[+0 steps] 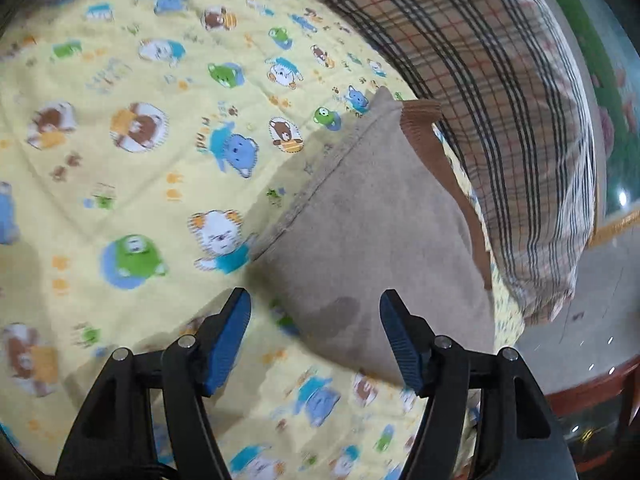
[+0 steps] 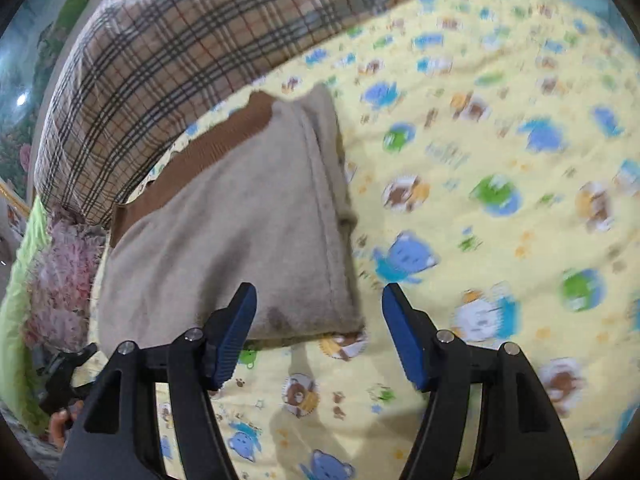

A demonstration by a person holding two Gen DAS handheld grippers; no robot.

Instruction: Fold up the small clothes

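A small beige garment (image 1: 376, 240) with a brown ribbed hem (image 1: 424, 128) lies folded on the yellow cartoon-print sheet (image 1: 140, 184). My left gripper (image 1: 316, 316) hangs open just above its near edge, blue pads apart and nothing between them. In the right wrist view the same beige garment (image 2: 240, 220) lies left of centre, its brown hem (image 2: 208, 148) toward the pillow. My right gripper (image 2: 318, 312) is open over the garment's near right corner and grips nothing.
A plaid pillow (image 1: 500, 120) lies along the far side of the garment, seen as the plaid pillow (image 2: 160, 48) in the right wrist view. A pink fluffy cloth (image 2: 60, 280) and a green edge (image 2: 20, 288) sit at the left. A red-brown bed frame (image 1: 592, 384) shows at right.
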